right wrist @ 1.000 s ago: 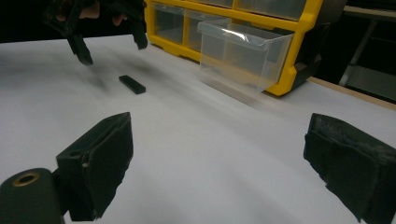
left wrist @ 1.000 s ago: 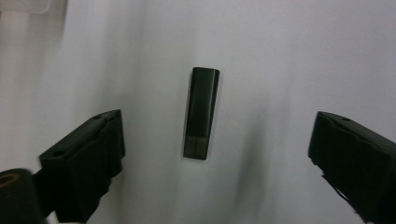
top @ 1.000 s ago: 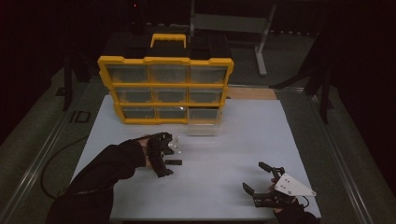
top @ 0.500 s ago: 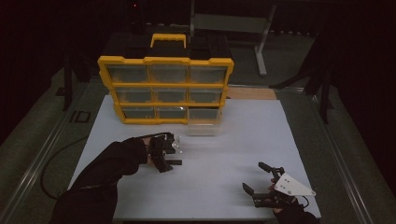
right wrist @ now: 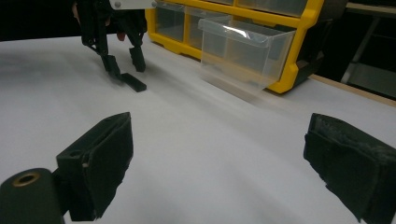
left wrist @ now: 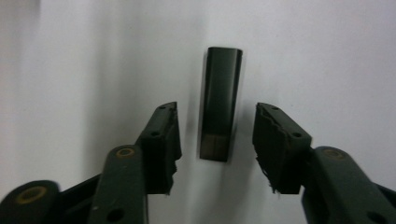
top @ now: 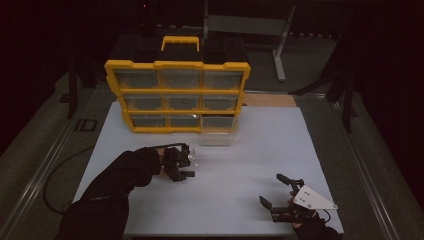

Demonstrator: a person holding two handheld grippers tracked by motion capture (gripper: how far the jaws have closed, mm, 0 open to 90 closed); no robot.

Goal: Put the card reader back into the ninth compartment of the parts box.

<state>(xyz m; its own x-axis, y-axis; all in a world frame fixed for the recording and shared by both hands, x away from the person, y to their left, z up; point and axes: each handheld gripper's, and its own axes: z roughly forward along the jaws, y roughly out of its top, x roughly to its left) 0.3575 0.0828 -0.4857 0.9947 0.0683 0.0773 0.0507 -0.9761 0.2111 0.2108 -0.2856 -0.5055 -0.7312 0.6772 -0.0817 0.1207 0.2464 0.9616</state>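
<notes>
Two hand-held grippers work over a white desk (top: 240,200) that carries one yellow organiser and one small black bar.

At the left, the left hand-held gripper (left wrist: 215,140) points down at the desk with its jaws spread apart, holding nothing; the one black bar (left wrist: 220,103) lies flat on the desk between them, touching neither jaw, and in the high view it sits just at the gripper's tips. Behind it, the yellow organiser (top: 177,95) stands upright at the desk's far edge, showing nine clear drawers in three rows of three, with one black-and-yellow handle on top. One clear drawer (right wrist: 245,44), at the bottom right, is pulled out toward the desk. At the right, the right hand-held gripper (right wrist: 217,163) hangs near the desk's front edge, jaws wide apart and empty, well apart from the bar.
</notes>
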